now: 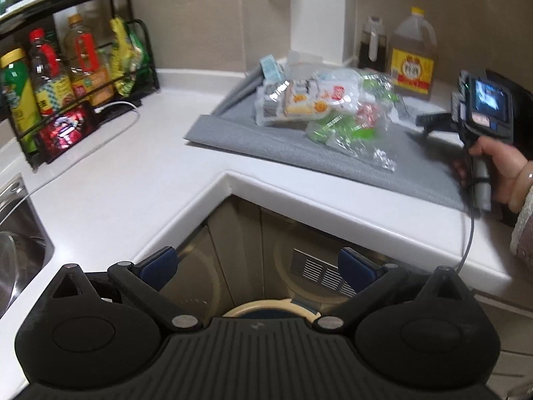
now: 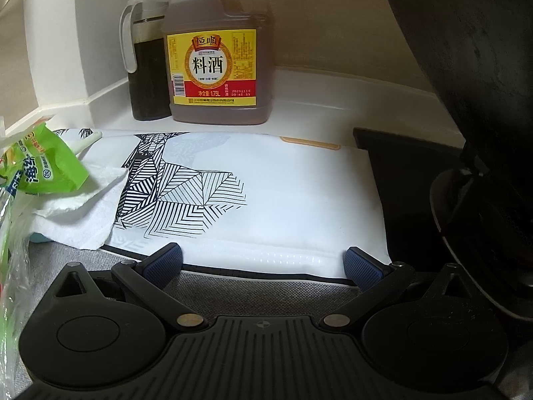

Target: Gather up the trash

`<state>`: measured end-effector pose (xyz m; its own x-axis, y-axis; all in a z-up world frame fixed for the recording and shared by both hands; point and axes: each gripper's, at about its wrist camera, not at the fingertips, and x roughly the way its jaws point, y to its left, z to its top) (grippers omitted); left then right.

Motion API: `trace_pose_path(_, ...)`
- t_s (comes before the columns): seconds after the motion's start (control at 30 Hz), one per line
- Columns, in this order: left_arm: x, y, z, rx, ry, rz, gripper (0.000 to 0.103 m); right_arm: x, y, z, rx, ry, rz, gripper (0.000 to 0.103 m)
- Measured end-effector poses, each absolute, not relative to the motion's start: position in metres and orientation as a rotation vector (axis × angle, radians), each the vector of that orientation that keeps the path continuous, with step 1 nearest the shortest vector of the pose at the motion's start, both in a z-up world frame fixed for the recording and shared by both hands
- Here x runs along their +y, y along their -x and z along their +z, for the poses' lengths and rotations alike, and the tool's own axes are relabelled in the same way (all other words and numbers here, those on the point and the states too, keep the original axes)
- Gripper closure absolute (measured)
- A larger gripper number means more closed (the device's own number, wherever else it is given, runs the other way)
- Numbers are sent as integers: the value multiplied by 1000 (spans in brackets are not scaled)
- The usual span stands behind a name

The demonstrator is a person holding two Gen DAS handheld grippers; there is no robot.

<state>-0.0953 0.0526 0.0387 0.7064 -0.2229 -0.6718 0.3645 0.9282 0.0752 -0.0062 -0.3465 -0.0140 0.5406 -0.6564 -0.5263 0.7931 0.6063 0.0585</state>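
- The left gripper, black with blue-padded fingers, hung off the counter edge over the cabinet corner, its fingers spread wide and empty.
- The right gripper, of the same make, lay low over the grey woven mat, fingers likewise released, with nothing between the pads.
- The trash was a loose heap of crinkled clear and green plastic wrappers on the grey mat, at about one o'clock in the left wrist view, well apart from the left gripper.
- In the right wrist view, a green printed wrapper and a crumpled white paper towel sat at ten o'clock, partly over a flat white pouch with a black line-drawn pattern, which lay directly ahead at twelve o'clock.
- A large amber jug with a yellow label and a dark-liquid dispenser bottle stood behind the pouch; these appeared to be kitchen stock, not trash.
- Step in hand, as judged: approach for a first pick. The pouch lay flat, so pinching its near edge would likely serve better than pressing from above.
- Thin film may slip or drag neighbouring pieces; a slow closure on a bunched fold seemed advisable.
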Motion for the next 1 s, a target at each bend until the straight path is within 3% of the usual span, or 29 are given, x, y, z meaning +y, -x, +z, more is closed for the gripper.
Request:
trace_pose_path(0.17,68,108,39,714,-206,-324,0,-333,33,-5,507,-327,-819,0)
trace_pose_path(0.4,76,136,37,691,-220,-361,0,-224,146,20,242,-283,-608,0)
trace_pose_path(0.53,72,152,39,673,-246,-430,0,-169,202,24,181,-243,-431,0)
trace_pose_path(1.0,84,180,56,599,-214,-437,0,-98,248,38,142,-42,-316,0)
